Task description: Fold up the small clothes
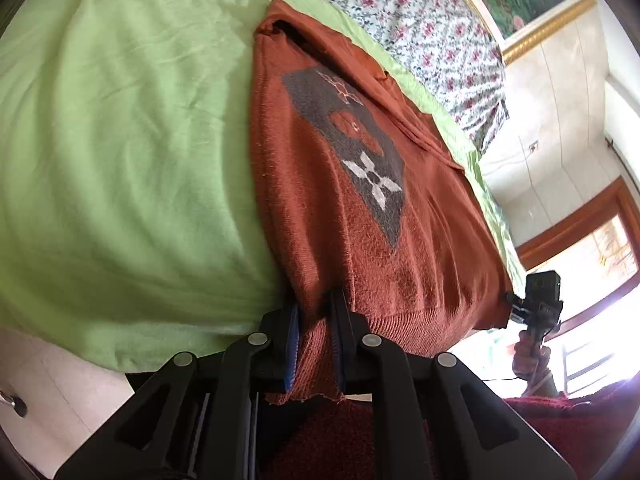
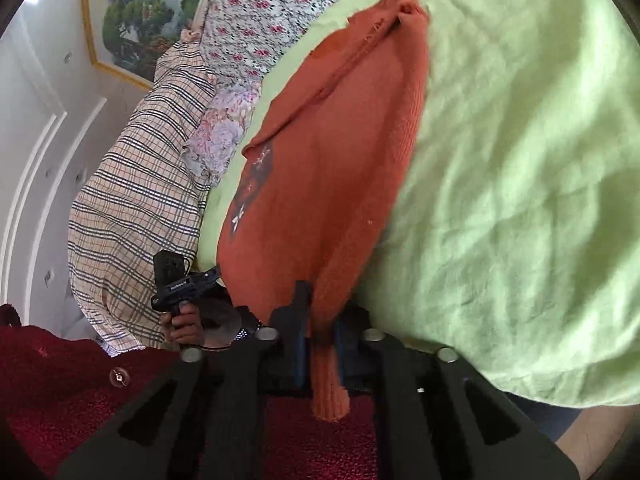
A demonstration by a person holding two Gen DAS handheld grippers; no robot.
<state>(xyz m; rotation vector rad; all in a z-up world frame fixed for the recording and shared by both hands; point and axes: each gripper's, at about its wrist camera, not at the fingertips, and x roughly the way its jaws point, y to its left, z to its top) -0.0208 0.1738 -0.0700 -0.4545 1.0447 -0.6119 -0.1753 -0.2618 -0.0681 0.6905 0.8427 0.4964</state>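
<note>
- The rust-orange knit sweater (image 1: 360,208) lies lengthwise on the green bedsheet (image 1: 120,140), already narrowed into a long strip; the grey panel with a white flower motif (image 1: 374,184) faces up.
- One sleeve or side appears folded in over the body, its seam running along the strip in the right wrist view, so the lengthwise folds look done.
- The left gripper (image 1: 314,320) is clamped on the ribbed hem at the near edge of the bed, cloth bunched between its blue-padded fingers (image 1: 292,344).
- The right gripper (image 2: 320,320) is likewise pinched onto the near end of the garment, a ribbed tongue of knit (image 2: 330,384) hanging down through its jaws.
- Each view shows the other hand-held gripper at the opposite near corner, so both corners of the same end are held.
- What seems left: carrying this held end over toward the collar (image 2: 404,0) at the far end, perhaps in more than one crosswise fold, then smoothing the result.
- Floral bedding (image 2: 256,32) and a plaid pillow (image 2: 132,208) lie beside the sweater, not touching the held end.
</note>
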